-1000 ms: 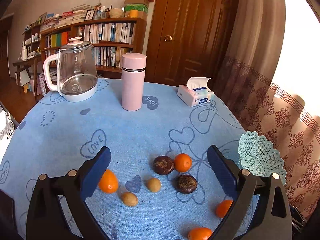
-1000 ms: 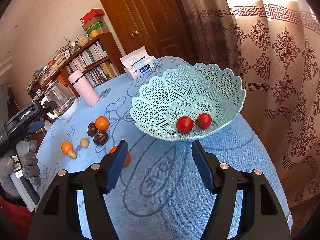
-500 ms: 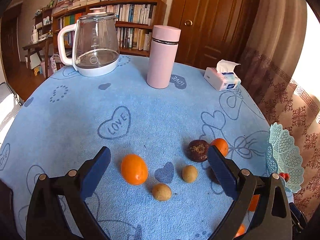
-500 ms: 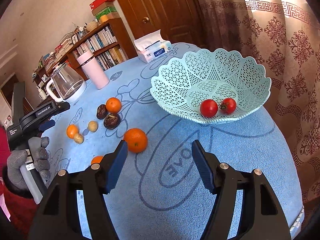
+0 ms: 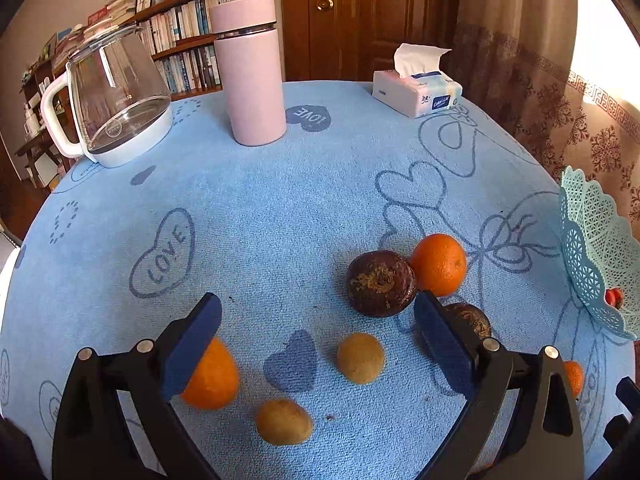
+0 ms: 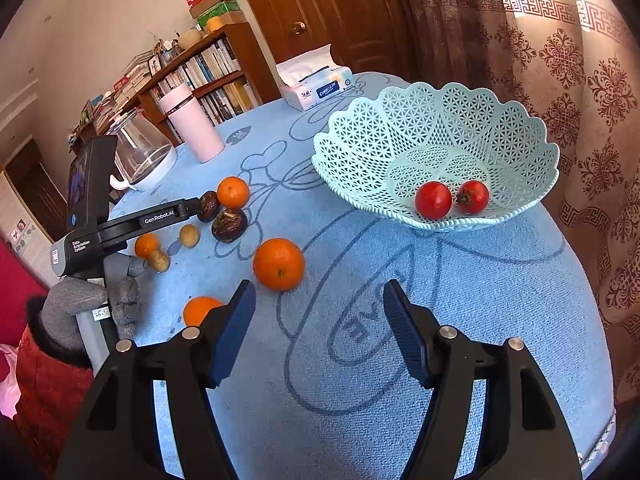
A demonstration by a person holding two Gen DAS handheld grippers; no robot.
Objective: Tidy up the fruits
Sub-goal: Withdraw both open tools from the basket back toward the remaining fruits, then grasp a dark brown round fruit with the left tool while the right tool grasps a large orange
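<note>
My left gripper [image 5: 318,344] is open and hangs low over the blue cloth. A small tan fruit [image 5: 360,358] lies between its fingers, untouched, with a second tan fruit [image 5: 284,420] nearer the camera. An orange [image 5: 212,376] is half hidden behind the left finger. Beyond the right finger sit a dark wrinkled fruit [image 5: 380,282], an orange [image 5: 438,264] and another dark fruit [image 5: 468,320]. My right gripper [image 6: 320,336] is open and empty, with an orange [image 6: 278,264] just ahead and another orange [image 6: 200,310] at its left finger. The mint lattice basket [image 6: 440,136] holds two tomatoes [image 6: 433,200].
A glass kettle [image 5: 116,100], a pink flask [image 5: 250,68] and a tissue box [image 5: 418,90] stand at the far side of the round table. A grey-gloved hand [image 6: 76,300] holds the left tool. Patterned curtains hang on the right, with a bookshelf and a door behind.
My left gripper has sunk and closed in on the fruit cluster, which now looks much larger. The right gripper shifted slightly, bringing the near oranges into view, then held still.
</note>
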